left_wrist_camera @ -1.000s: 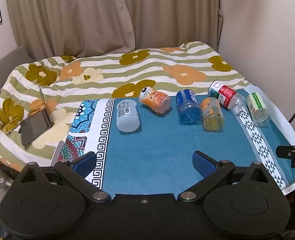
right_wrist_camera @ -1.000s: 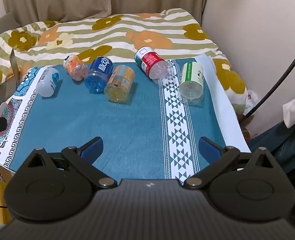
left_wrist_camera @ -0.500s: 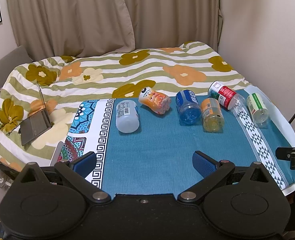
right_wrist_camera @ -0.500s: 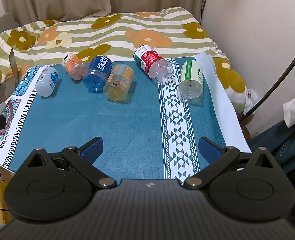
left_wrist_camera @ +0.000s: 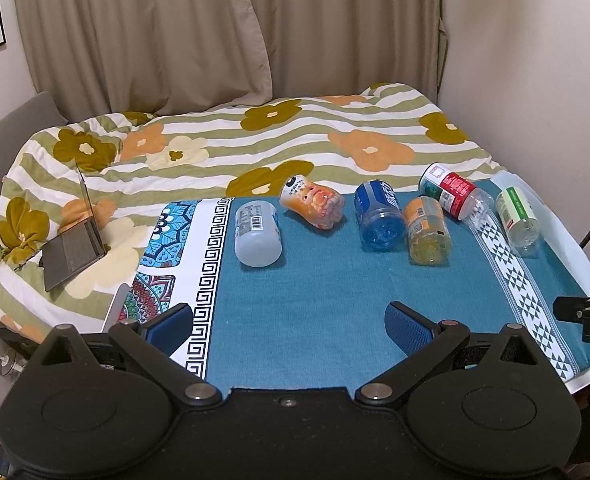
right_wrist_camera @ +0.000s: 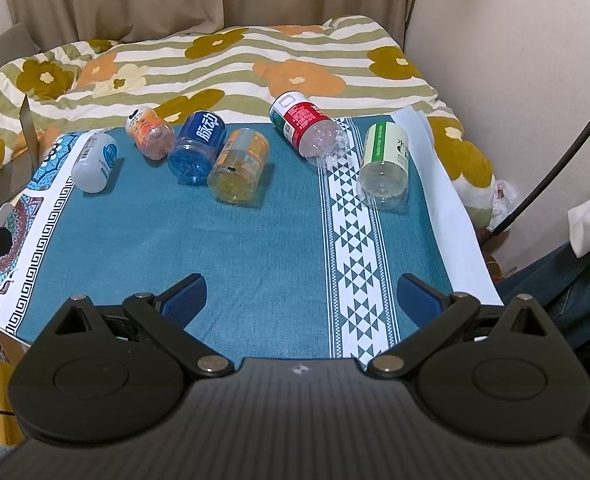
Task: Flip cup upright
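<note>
I held both claws, left gripper (left_wrist_camera: 289,322) and right gripper (right_wrist_camera: 301,298), wide open and empty, back from the six toppled cups (right_wrist_camera: 237,166), to pick one

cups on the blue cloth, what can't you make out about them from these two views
- Open mouths: every cup lies with its base toward both cameras, so the rims and insides are hidden, e.g. the blue cup.
- Label print: too small to read in the left wrist view on the white cup and green-label cup.
- Blue cup against the orange-label cup: touching or just apart, unclear in either view.
</note>
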`<action>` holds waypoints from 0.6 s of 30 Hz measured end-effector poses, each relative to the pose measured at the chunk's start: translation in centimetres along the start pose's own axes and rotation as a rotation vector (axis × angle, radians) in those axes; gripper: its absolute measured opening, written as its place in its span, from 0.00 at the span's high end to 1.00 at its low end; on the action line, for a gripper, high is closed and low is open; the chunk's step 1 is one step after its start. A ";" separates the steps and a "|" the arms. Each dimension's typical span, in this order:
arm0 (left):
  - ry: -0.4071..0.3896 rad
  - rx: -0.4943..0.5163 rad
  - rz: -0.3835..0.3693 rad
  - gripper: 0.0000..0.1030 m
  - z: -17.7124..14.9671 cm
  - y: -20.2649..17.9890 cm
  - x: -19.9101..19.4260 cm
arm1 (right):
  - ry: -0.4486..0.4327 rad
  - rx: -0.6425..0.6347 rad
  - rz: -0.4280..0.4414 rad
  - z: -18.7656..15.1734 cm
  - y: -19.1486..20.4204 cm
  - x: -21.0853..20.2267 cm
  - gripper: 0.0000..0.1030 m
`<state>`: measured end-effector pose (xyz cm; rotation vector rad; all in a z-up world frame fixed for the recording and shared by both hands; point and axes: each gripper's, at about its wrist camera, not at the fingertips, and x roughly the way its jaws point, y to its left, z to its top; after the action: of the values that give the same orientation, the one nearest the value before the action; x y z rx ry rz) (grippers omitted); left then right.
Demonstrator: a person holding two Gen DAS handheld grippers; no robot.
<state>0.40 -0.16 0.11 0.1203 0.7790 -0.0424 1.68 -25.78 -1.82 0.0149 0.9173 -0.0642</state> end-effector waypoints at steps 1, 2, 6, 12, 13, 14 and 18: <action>0.000 -0.001 -0.001 0.00 0.0 0.0 0.0 | -0.002 -0.005 -0.003 -0.1 0.0 0.1 0.00; 0.000 -0.001 -0.001 0.00 0.0 0.0 0.0 | -0.005 -0.012 -0.005 -0.1 0.1 0.2 0.00; 0.000 -0.001 -0.001 0.00 0.0 0.1 0.1 | -0.007 -0.015 -0.008 -0.1 0.2 0.2 0.00; 0.000 0.000 -0.001 0.00 0.0 0.1 0.1 | -0.003 -0.002 -0.012 0.0 0.2 0.3 0.00; -0.001 -0.001 -0.001 0.00 0.0 0.1 0.1 | -0.002 0.002 -0.009 0.0 0.2 0.2 0.00; -0.001 -0.001 -0.001 0.00 0.0 0.1 0.1 | 0.000 0.005 -0.007 0.0 0.2 0.2 0.00; -0.002 0.001 -0.002 0.00 0.0 0.2 0.1 | 0.003 0.012 -0.013 0.0 0.0 0.3 0.00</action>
<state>0.52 0.02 0.04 0.1209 0.7774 -0.0449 1.88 -25.77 -2.05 0.0207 0.9202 -0.0816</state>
